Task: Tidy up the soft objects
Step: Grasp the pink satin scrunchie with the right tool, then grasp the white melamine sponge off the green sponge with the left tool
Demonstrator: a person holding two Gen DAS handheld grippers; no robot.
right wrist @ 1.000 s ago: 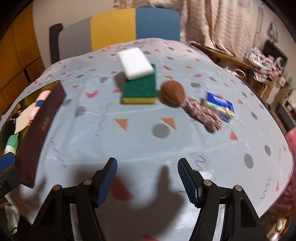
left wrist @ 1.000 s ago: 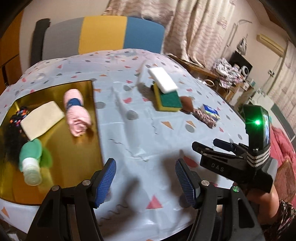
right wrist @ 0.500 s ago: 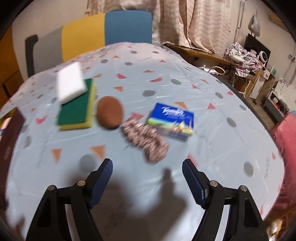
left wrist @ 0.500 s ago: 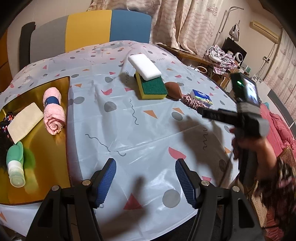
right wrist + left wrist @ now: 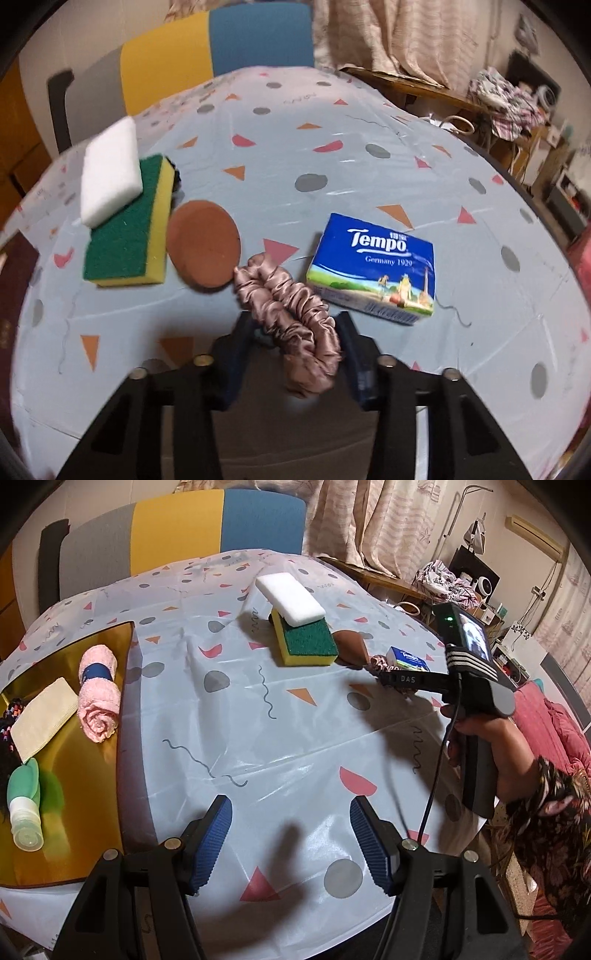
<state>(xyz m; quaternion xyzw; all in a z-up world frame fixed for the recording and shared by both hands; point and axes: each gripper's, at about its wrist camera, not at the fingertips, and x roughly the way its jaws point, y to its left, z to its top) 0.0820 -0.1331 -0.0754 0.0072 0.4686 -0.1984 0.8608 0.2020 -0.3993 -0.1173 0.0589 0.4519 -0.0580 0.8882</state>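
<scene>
Scrunchie [image 5: 291, 317], a ruffled satin band in dusty pink, lies stretched on the worktop [image 5: 369, 192] at lower centre of the right wrist view, its far end touching the brown round pad [image 5: 203, 247] and its side just beside the blue tissue pack [image 5: 373, 267]. The right tool [image 5: 293, 347] straddles its near half and its jaws are closing, with the fabric between them; whether the pads already press on it is hard to tell through the blur. To do this pick well, I judge the jaws should gather both strands of the loop, not one, and keep clear of the tissue pack at the right pad. Lift straight up, so the trailing end does not drag the brown pad. The left tool [image 5: 291, 834] hangs released and empty over bare cloth, near the gold tray [image 5: 85, 775] at the left of its view.
</scene>
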